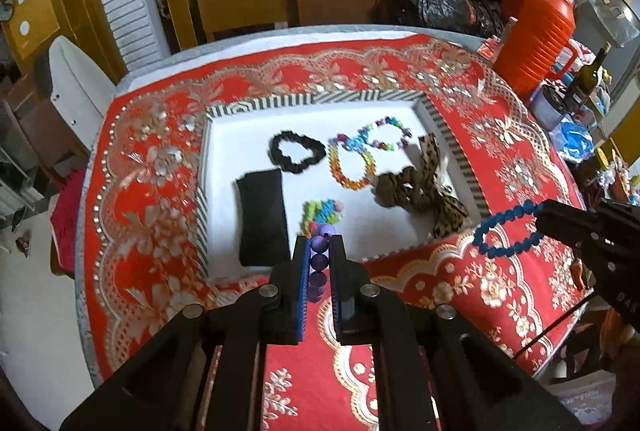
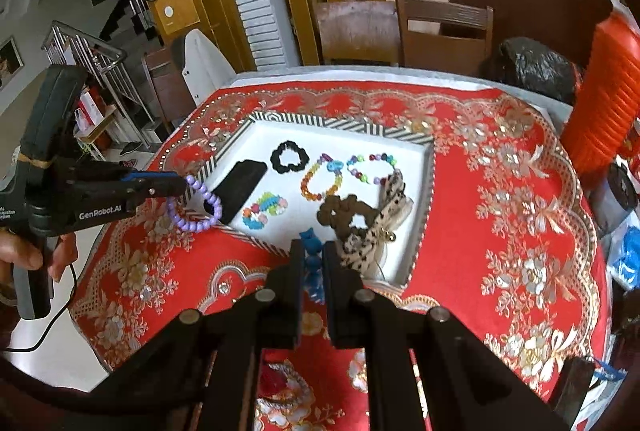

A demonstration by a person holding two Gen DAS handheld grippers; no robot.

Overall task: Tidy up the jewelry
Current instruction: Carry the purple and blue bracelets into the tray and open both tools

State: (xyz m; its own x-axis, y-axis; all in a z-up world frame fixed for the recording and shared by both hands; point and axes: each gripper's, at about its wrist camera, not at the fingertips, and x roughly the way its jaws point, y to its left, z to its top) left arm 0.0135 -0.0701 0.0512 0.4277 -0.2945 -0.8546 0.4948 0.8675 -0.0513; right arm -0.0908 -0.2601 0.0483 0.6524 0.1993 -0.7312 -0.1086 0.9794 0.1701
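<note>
- Purple beads: the left tongs (image 1: 319, 243) are clenched on a purple bead bracelet (image 2: 195, 206), its loop hanging clear of the red embroidered tablecloth (image 1: 460, 303) just off the near-left corner of the tray (image 1: 224, 111); in the left wrist view its beads run in a line between the pads, along the tongs' own axis.
- The right tongs (image 2: 312, 249) are clamped on a blue bead bracelet (image 1: 505, 234), held above the cloth off the tray's near-right corner, the loop's long axis roughly level and pointing toward the tray.
- A person's hand (image 2: 28, 251) grips the handle of the left tool.
- On the white floor of the striped-rim tray, on the table: a black scrunchie (image 1: 297, 152), a black pouch (image 1: 262, 217) with its long axis running near to far, an orange-yellow bead bracelet (image 1: 352, 167), a multicoloured bead bracelet (image 1: 388, 133), a small pastel bead bracelet (image 1: 322, 213), a brown scrunchie (image 1: 400, 187) and a leopard-print bow (image 1: 444, 207).
- An orange ribbed jug (image 1: 536, 43) stands at the table's far right.
</note>
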